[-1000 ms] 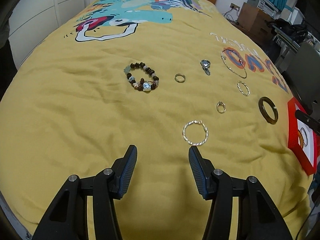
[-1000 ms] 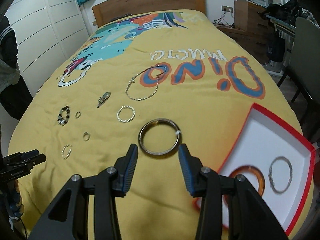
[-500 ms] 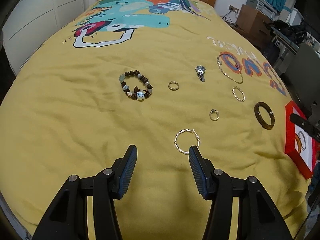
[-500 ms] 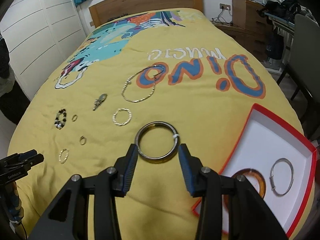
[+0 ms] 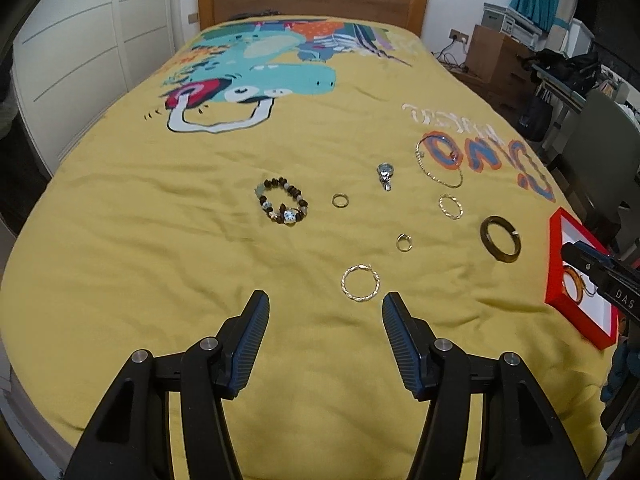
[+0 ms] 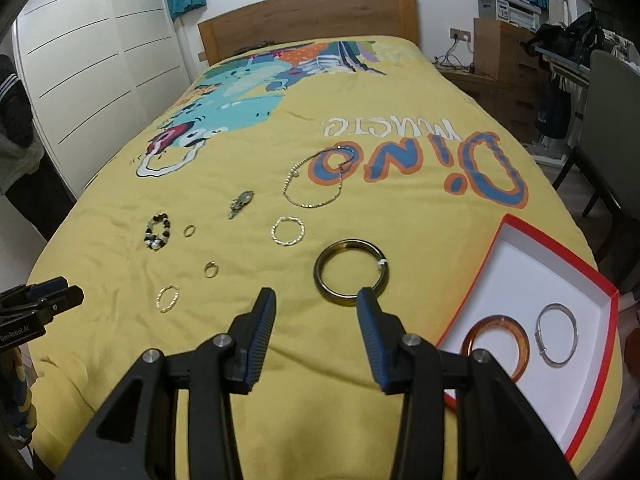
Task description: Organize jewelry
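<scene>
Left wrist view: on the yellow bedspread (image 5: 120,240) lie one beaded bracelet (image 5: 281,206), two small rings (image 5: 340,200), two twisted hoops (image 5: 360,282), one chain necklace (image 5: 439,164), one pendant (image 5: 385,176) and one dark bangle (image 5: 501,239). The left gripper (image 5: 323,306) tilts downward above the cloth, jaws opening with nothing between them.

Right wrist view: a red-rimmed box (image 6: 552,244) holds one amber bangle (image 6: 496,347) and one silver bangle (image 6: 557,335). The right gripper (image 6: 316,302) angles down just short of the dark bangle, jaws apart and empty.
</scene>
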Action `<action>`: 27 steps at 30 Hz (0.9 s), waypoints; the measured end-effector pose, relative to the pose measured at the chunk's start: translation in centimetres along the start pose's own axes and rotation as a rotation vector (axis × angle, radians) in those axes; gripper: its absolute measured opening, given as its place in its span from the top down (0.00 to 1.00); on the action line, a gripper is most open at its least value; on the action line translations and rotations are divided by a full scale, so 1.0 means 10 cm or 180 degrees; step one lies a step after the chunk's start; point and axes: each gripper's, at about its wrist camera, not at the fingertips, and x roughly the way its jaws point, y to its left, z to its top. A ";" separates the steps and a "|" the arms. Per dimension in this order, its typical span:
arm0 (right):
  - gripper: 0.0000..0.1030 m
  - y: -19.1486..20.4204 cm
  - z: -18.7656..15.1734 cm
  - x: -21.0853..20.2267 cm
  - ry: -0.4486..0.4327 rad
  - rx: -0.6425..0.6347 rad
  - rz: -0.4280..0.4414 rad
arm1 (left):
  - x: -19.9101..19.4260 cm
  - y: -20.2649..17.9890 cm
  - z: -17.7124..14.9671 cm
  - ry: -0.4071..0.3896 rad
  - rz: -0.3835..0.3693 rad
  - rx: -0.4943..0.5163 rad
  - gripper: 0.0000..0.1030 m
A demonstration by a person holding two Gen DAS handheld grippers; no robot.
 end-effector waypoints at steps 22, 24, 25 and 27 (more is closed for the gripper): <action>0.61 0.49 -0.16 -0.52 -0.0219 -0.0314 0.0116 | -0.49 0.02 -0.24 -0.0265 0.0111 -0.0025 0.43; 0.61 0.54 -0.16 -0.46 -0.0208 -0.0366 0.0089 | -0.47 0.03 -0.26 -0.0262 0.0174 -0.0018 0.43; 0.61 0.58 -0.18 -0.42 -0.0169 -0.0385 0.0071 | -0.48 0.05 -0.29 -0.0227 0.0165 -0.0061 0.43; 0.61 0.63 -0.24 -0.46 -0.0154 -0.0383 0.0167 | -0.58 0.06 -0.37 -0.0263 0.0088 -0.0045 0.41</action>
